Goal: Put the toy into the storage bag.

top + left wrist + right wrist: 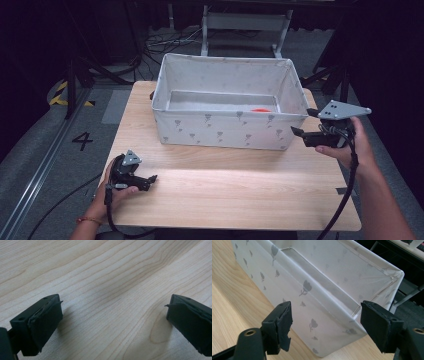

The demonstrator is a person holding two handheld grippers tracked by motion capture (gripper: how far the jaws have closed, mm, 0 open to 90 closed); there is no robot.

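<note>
Fabric bin (pixel 227 127) sits mid-table, small orange item (pixel 260 110) inside. My left gripper (pixel 146 181) low, jaws wide, empty; right gripper (pixel 298 134) at bin's corner, wide, empty. Next, probably reach inside

This looks like a lab or recording studio set up for test work. A plain wooden bench (pixel 235 195) stands on grey carpet (pixel 75 165) marked with a painted number 4 (pixel 82 140) and yellow-and-black hazard tape (pixel 60 95). Black curtains (pixel 45 40) close off the sides, loose cables (pixel 170 42) lie on the floor behind, and dark stand legs (pixel 80 75) and a metal frame (pixel 245 25) surround it.
</note>
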